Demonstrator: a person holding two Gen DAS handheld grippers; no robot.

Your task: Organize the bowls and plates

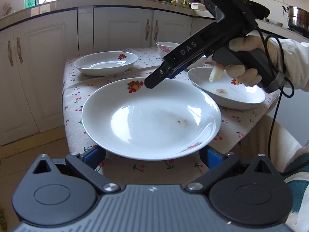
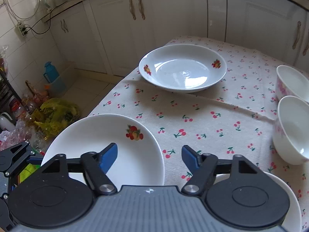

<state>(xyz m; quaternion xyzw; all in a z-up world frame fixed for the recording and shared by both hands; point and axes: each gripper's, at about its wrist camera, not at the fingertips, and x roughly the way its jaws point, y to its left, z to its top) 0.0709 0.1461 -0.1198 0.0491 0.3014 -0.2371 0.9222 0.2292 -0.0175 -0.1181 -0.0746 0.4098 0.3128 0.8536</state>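
Three plates sit on the tabletop (image 2: 212, 119). The far plate (image 2: 182, 67) lies behind the near plate (image 2: 108, 147). Two bowls (image 2: 293, 127) stand at the right.

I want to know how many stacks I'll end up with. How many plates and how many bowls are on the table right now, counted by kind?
Plates: 3 — near plate, far plate, right plate
Bowls: 2 — near bowl, far bowl
Total: 5 dishes on the cherry-print tablecloth.
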